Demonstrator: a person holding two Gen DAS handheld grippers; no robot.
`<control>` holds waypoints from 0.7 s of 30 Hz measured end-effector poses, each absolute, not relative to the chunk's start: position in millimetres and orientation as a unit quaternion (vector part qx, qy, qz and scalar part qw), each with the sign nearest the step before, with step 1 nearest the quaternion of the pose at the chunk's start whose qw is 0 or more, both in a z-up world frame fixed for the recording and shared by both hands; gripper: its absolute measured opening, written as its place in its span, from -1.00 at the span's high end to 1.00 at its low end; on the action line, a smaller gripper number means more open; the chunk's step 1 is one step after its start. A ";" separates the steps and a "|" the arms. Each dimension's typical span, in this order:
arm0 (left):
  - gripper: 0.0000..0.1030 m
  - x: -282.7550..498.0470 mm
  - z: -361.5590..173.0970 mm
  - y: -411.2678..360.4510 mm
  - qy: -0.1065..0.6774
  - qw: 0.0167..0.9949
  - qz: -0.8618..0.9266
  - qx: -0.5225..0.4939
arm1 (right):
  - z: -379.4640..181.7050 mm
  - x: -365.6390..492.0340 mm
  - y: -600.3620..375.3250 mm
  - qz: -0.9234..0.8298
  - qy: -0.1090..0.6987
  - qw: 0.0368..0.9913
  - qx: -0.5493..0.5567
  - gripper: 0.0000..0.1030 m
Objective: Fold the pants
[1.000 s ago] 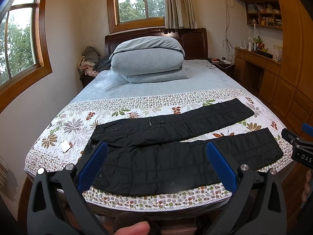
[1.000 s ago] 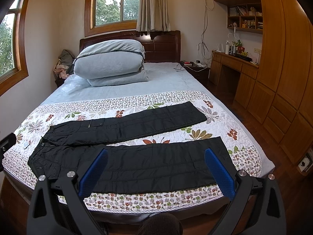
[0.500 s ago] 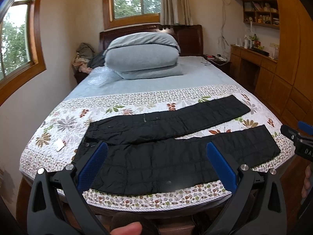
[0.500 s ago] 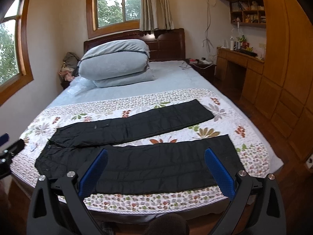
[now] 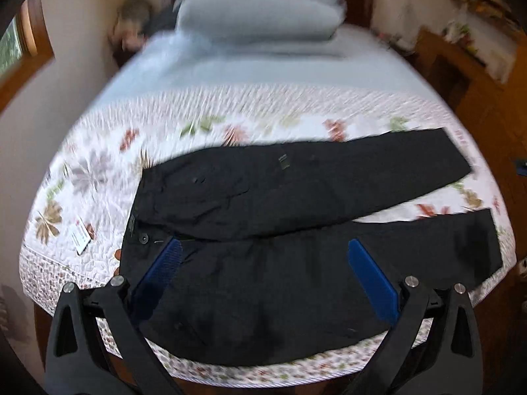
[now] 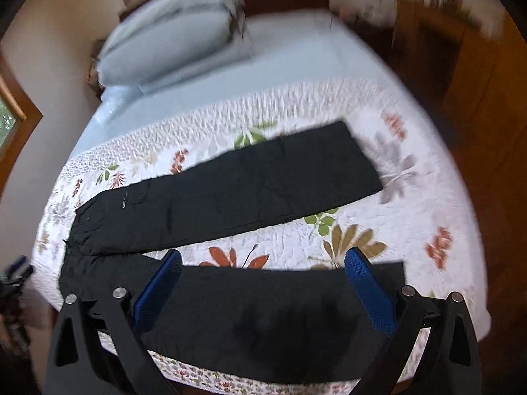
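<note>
With both the left gripper (image 5: 263,276) and right gripper (image 6: 263,283) spread empty, only one layer of the pants (image 5: 296,273) could be pinched.

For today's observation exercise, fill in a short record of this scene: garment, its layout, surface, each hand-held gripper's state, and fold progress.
garment: black pants
layout: spread flat, two legs apart, waist toward the left, cuffs toward the right
surface: floral quilt on a bed
behind: folded grey duvet at the headboard
left hand-held gripper: open, above the near leg by the waist, holding nothing
right hand-held gripper: open, above the near leg toward the cuff, holding nothing
fold progress: no fold made yet
image quality: both views motion-blurred
</note>
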State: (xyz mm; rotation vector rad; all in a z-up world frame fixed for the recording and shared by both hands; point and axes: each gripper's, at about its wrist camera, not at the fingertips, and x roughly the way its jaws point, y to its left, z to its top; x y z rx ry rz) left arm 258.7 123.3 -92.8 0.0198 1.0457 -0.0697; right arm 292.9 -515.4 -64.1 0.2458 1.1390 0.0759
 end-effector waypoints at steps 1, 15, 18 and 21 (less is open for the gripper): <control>-0.96 278.5 -104.2 134.6 0.523 0.852 -0.038 -0.002 | -73.4 312.6 -522.1 0.036 0.552 0.825 0.116 -0.94; -0.95 472.0 -238.8 316.3 0.696 0.684 -0.009 -0.217 | -213.2 528.3 -590.8 0.002 0.628 0.772 0.094 -0.94; -0.95 485.9 -249.4 343.8 0.704 0.679 0.031 -0.204 | -236.4 545.1 -597.7 -0.004 0.641 0.764 0.072 -0.94; -0.95 499.3 -258.3 366.7 0.704 0.679 0.061 -0.200 | -251.8 555.2 -599.3 -0.005 0.645 0.763 0.049 -0.94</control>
